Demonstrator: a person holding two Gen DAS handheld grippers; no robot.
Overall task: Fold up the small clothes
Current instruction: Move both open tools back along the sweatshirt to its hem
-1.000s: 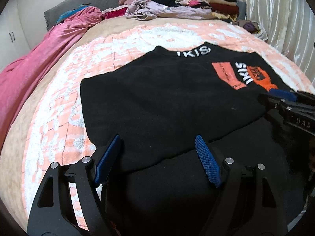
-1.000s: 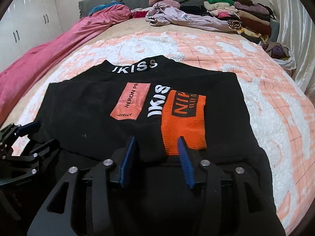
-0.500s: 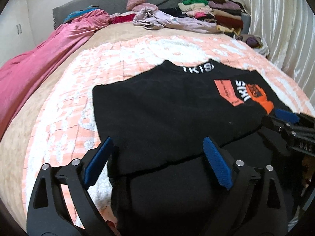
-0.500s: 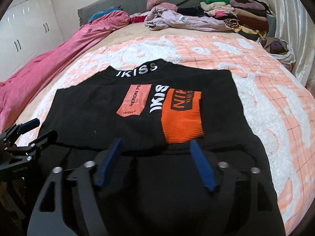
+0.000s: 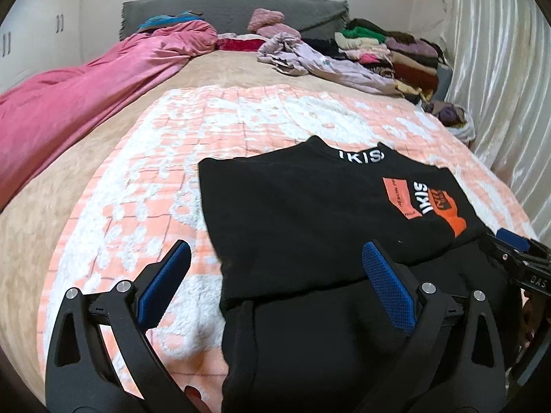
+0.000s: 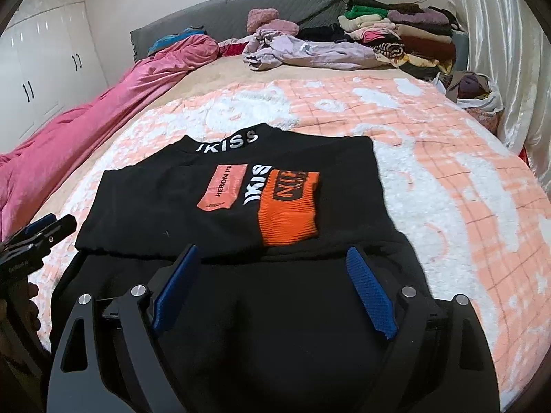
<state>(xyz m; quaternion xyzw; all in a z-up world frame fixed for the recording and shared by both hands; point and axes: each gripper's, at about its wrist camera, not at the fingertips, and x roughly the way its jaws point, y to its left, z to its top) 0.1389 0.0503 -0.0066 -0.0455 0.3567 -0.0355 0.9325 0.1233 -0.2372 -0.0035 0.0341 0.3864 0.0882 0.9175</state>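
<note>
Now I hold both tools, left tool (image 5: pixel 275 282) and right tool (image 6: pixel 272 285), spread wide above the folded black sweater (image 6: pixel 241 206), gripping nothing.

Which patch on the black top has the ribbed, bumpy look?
The bright orange patch on the black top. The paler patch beside it looks flat.

A wide bed (image 6: pixel 430 144) under a peach-and-white blanket (image 5: pixel 144 213), grey headboard (image 6: pixel 241 10) behind, white wardrobe doors (image 6: pixel 41 55) on one side, pale shiny curtains (image 5: pixel 499 96) opposite.
</note>
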